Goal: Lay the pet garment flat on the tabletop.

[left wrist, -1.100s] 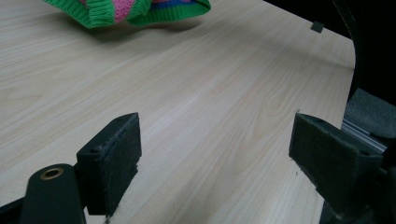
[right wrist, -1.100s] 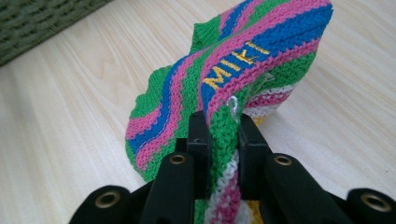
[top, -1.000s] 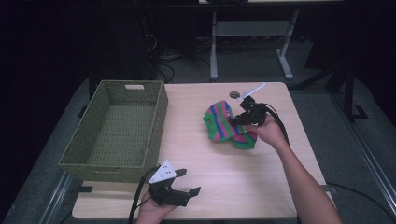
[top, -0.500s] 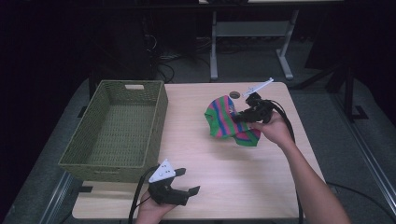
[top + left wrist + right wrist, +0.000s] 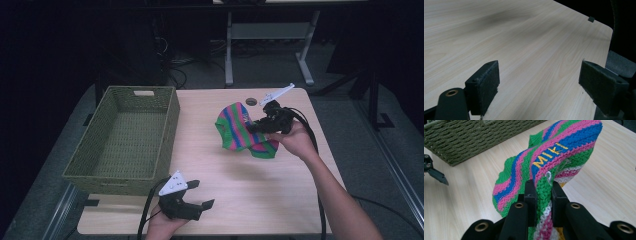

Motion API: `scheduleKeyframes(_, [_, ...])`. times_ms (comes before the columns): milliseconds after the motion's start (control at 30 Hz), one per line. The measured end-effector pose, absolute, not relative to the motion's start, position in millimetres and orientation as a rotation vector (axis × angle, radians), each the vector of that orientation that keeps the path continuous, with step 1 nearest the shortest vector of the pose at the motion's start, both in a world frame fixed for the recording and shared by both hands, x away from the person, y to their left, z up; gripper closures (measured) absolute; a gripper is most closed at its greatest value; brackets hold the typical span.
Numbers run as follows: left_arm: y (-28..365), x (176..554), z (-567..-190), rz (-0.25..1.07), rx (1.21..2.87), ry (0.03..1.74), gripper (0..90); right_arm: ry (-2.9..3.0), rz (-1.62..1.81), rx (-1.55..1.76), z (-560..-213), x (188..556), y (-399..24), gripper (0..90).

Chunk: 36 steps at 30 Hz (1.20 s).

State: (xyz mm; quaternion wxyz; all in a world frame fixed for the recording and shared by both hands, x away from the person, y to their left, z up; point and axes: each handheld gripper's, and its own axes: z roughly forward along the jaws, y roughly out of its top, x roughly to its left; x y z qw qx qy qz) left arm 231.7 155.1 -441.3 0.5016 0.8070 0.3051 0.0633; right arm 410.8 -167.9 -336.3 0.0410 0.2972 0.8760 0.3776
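Note:
A knitted cloth (image 5: 240,131) striped green, pink and blue, with yellow letters on it (image 5: 554,160), hangs partly lifted over the right half of the wooden table (image 5: 220,200). My right gripper (image 5: 255,127) is shut on a fold of it; the right gripper view shows both pads (image 5: 531,195) pinching the green edge. At the table's near edge rests my left gripper (image 5: 202,195), jaws wide open above bare wood with nothing between the pads (image 5: 484,85).
A green woven basket (image 5: 165,135) stands on the left half of the table, and its wall (image 5: 474,137) lies beyond the cloth in the right gripper view. A small dark round hole (image 5: 251,101) sits near the far edge. Desk legs and cables lie behind the table.
My right gripper has risen and drawn the cloth up off the table, so it now stands more upright. The left gripper has stayed where it was.

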Motion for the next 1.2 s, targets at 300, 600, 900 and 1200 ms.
scheduleKeyframes(300, [160,230,-439,0.167,1.933,0.745,16.5,2.681,1.165,0.870,-332,397,-172,78.8])
scheduleKeyframes(600, [159,229,-438,0.176,1.920,0.748,16.4,2.678,1.186,0.853,-333,382,-175,78.7])
scheduleKeyframes(900, [160,229,-437,0.181,1.905,0.749,16.4,2.716,1.174,0.819,-335,368,-171,78.7])
scheduleKeyframes(1200, [159,228,-437,0.191,1.904,0.738,16.4,2.723,1.169,0.804,-341,352,-171,78.7])
